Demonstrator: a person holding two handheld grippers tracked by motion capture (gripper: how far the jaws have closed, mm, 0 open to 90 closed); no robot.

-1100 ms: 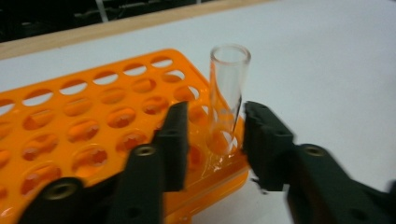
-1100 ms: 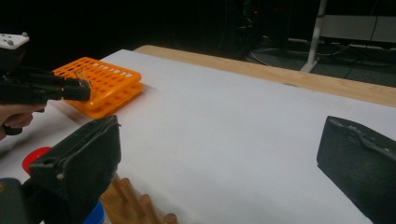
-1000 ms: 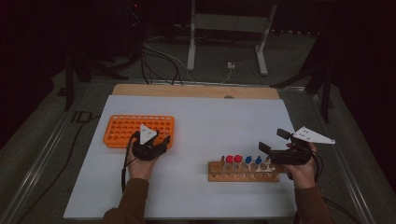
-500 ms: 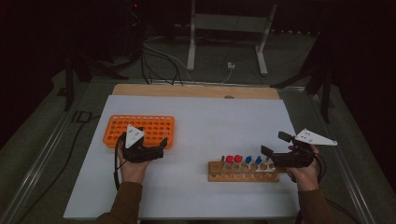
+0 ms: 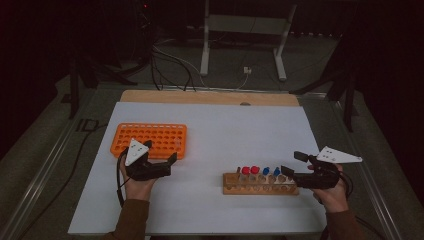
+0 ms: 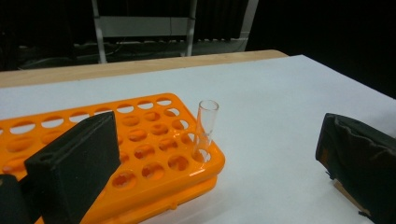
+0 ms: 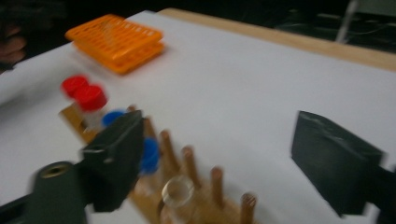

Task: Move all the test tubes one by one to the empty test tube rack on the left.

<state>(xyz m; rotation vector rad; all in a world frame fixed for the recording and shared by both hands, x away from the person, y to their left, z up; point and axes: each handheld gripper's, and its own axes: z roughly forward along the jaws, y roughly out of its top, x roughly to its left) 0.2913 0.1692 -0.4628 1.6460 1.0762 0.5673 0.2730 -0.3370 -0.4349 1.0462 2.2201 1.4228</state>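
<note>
Bright orange tube rack dotted with round holes, one clear glass tube in it. Tan wooden peg rack with red caps and blue caps. White bench with a light wood edge, black jaws on each hand-held gripper.

Both tools, left and right, gape empty.

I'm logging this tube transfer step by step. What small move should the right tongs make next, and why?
Probably ease the right tongs down around the uncapped clear tube in the wooden rack and close. Their jaws stand open and empty just above it, while the orange rack already holds one clear tube and the left tongs are open beside it.
</note>
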